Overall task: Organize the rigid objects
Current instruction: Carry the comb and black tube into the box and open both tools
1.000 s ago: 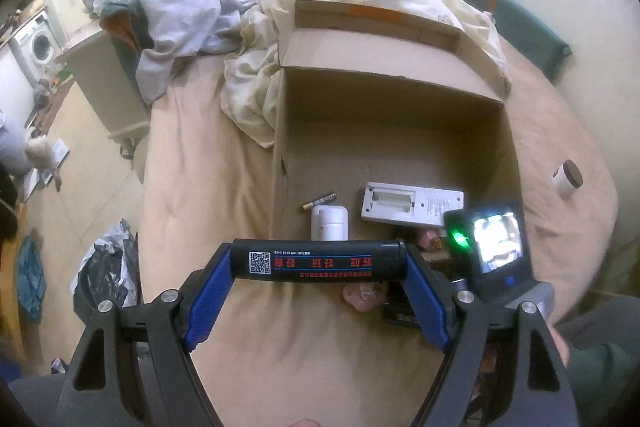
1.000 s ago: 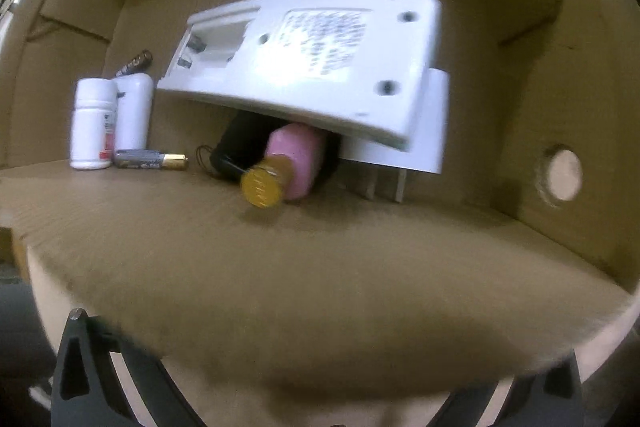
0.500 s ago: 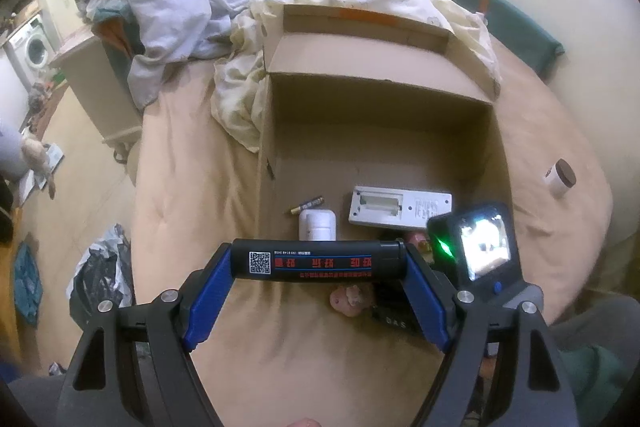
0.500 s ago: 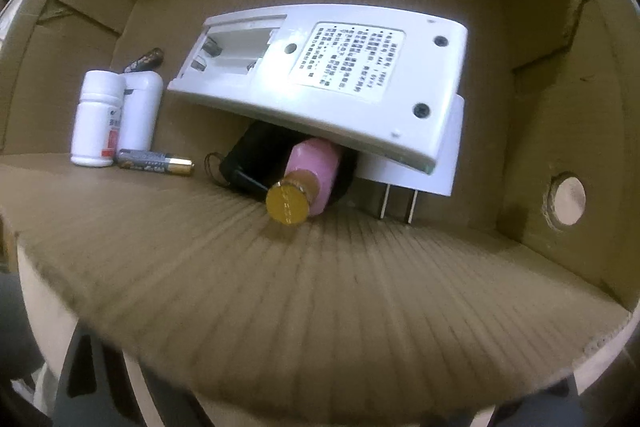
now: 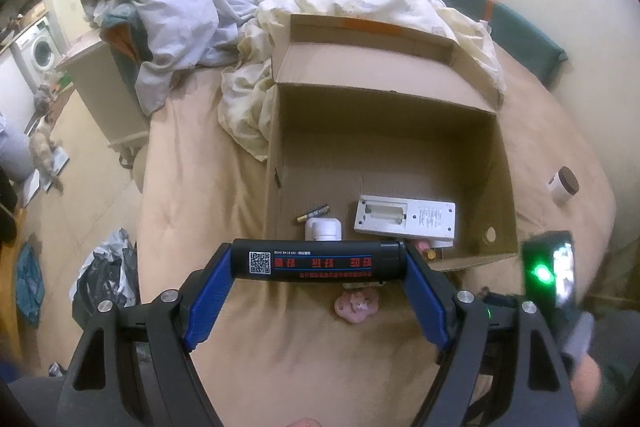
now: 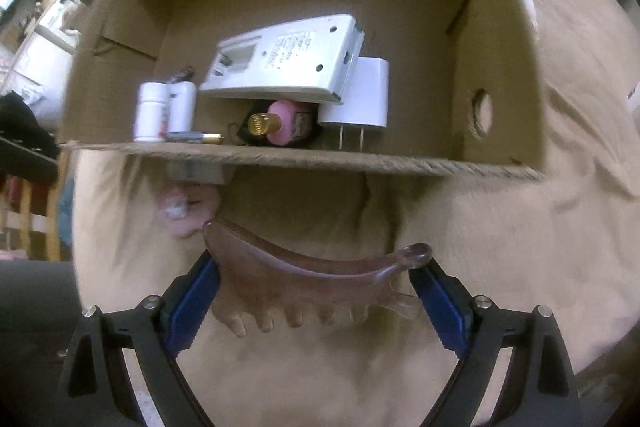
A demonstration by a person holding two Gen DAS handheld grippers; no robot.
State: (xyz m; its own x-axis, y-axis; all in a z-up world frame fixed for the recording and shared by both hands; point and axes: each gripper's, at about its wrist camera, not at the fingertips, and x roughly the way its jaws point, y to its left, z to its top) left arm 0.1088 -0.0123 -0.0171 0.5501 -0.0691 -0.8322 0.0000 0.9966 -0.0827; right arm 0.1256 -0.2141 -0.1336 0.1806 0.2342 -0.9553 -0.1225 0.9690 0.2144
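My left gripper (image 5: 318,261) is shut on a black cylinder (image 5: 318,261) with red print, held crosswise above the bed in front of the open cardboard box (image 5: 504,163). My right gripper (image 6: 314,277) is shut on a translucent brown comb-shaped scraper (image 6: 304,279), just before the box's front flap (image 6: 304,157). Inside the box lie a white device (image 6: 280,57), a white plug adapter (image 6: 362,93), a pink bottle with a gold cap (image 6: 282,125), two white bottles (image 6: 152,111), and batteries (image 6: 196,137).
A pink flower-shaped object (image 5: 356,307) lies on the tan bedsheet before the box. A small brown-lidded jar (image 5: 563,185) stands right of the box. Crumpled bedding (image 5: 248,11) lies behind it. The bed's left edge drops to the floor with a black bag (image 5: 106,277).
My right gripper has pulled back out of the box and now shows the scraper in its fingers. My left gripper has barely moved with the cylinder.
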